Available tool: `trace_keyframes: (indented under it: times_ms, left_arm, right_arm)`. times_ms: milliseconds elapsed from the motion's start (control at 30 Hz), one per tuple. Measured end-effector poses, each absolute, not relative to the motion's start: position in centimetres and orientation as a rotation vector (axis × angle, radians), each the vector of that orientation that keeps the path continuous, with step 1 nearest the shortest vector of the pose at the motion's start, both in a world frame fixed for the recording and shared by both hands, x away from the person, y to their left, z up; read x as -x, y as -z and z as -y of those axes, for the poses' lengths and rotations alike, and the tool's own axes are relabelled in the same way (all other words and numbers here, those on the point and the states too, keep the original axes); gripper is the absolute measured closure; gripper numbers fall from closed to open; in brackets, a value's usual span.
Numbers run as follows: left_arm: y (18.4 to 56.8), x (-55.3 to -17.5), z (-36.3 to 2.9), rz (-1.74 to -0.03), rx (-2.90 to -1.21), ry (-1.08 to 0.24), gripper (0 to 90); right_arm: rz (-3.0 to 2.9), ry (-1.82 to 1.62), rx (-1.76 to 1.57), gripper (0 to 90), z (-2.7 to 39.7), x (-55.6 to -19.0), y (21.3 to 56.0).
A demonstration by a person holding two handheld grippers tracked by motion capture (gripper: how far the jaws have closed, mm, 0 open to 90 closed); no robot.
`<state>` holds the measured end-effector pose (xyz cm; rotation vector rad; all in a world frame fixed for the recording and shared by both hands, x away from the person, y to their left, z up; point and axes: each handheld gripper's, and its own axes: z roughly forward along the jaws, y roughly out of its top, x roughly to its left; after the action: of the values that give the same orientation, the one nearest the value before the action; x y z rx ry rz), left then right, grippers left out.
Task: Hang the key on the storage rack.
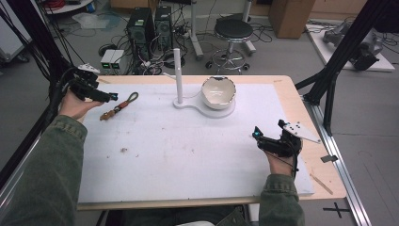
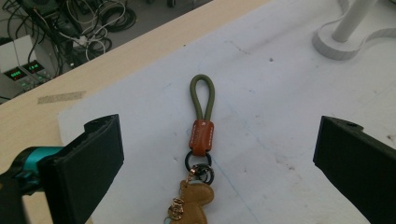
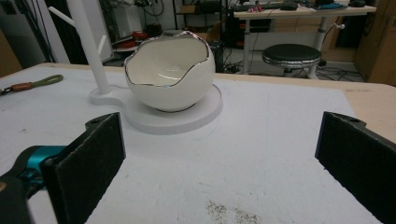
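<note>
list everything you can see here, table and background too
keychain: 1, olive loop, orange tab, tan charm, table's left part, between the open left jaws
bowl: 1, white eggshell shape with jagged rim, on the stand's round base
stand: 1, white, upright post with pegs, far centre of table
mat: 1, white, covers most of the table
table: 1, light wood
stool: 1, black seat, chrome legs, floor behind the table
computer towers: 2, black, floor behind
left gripper: 1, black, open, at the keychain
right gripper: 1, black, open, right part of the mat
sleeves: 2, green, near edge
</note>
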<state>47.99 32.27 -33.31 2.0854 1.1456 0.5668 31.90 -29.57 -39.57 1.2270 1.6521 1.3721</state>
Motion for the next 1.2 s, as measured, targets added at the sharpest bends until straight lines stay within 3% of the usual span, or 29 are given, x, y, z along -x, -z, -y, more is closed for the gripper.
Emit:
trace_keyframes:
  times_ms: [400,1200]
  left_arm:
    - [35.9,-49.9,-32.4,-1.221,-2.136,-0.525,2.2]
    - [40.0,-51.8,-30.7,-1.206,-2.267,-0.487,2.5]
  right_arm:
    - [-1.662,-1.368,-1.221,0.6,29.5,-32.1,39.6]
    - [-1.715,-1.320,-1.189,0.6,29.1,-31.9,40.1]
